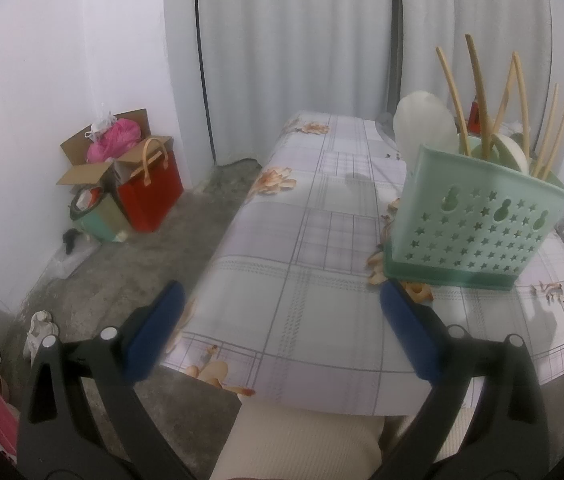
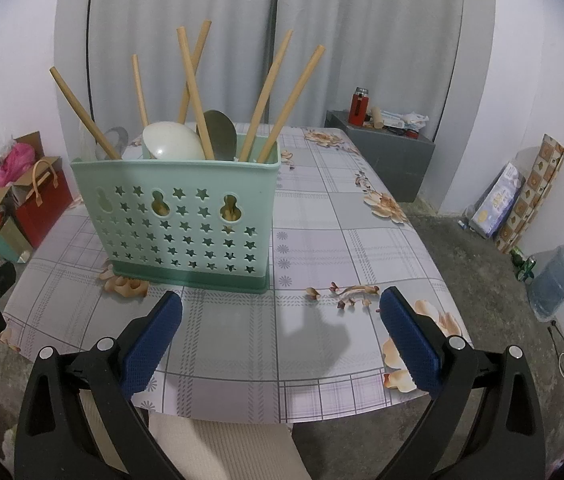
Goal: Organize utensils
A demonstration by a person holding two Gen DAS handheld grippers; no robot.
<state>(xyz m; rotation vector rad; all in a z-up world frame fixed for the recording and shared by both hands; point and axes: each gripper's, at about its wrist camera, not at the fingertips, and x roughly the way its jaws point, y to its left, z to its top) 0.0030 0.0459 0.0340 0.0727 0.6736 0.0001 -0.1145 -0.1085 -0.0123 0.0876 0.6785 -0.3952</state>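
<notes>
Soft, even indoor light fills both views, pale on the curtains point(image 2: 186, 20) and walls. Faint shadows fall on the surface point(image 2: 321, 332) ahead of the right gripper point(image 2: 282, 332). Fisheye bending curves the edges, corners go black, and the left view looks slightly blurred.

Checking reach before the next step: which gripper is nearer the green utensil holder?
Likely the right gripper, though it is close: the green utensil holder stands just ahead, slightly to its left. The left gripper is off the holder's left corner. Both are open and empty.
</notes>
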